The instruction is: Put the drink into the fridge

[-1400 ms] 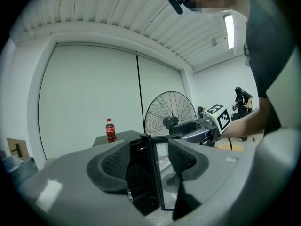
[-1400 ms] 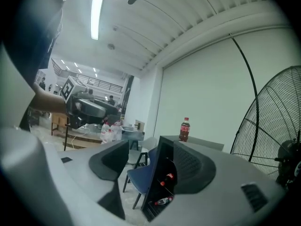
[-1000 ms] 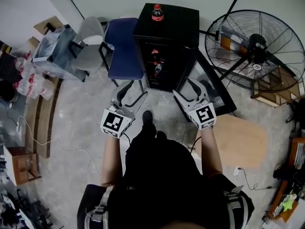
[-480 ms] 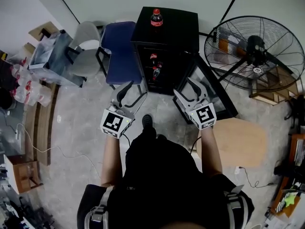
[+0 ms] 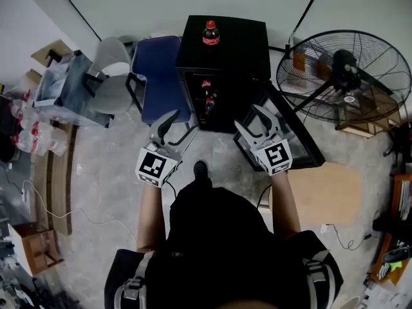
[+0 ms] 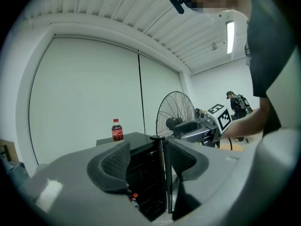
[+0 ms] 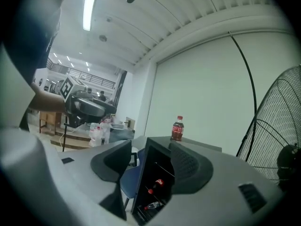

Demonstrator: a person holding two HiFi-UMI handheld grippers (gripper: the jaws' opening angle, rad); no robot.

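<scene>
The cola bottle [image 5: 210, 33], slim dark plastic with a red cap, stood upright on the glossy flat top of the boxy black fridge [image 5: 244, 38], whose glass door [image 5: 293, 134] hung open, likely readied for loading. The left tool [image 5: 179, 126] and right tool [image 5: 252, 122] were released and empty, the right's jaws having just narrowed slightly.

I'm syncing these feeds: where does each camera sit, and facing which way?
Head view: on the person's head, facing steeply down at the open fridge; shows forearms, left gripper, right gripper.
Left gripper view: on the left gripper, along its open, empty jaws into the fridge; right gripper shows.
Right gripper view: on the right gripper, facing the fridge; its open, empty jaws just closed slightly.
Shared: cola bottle atop the fridge.
</scene>
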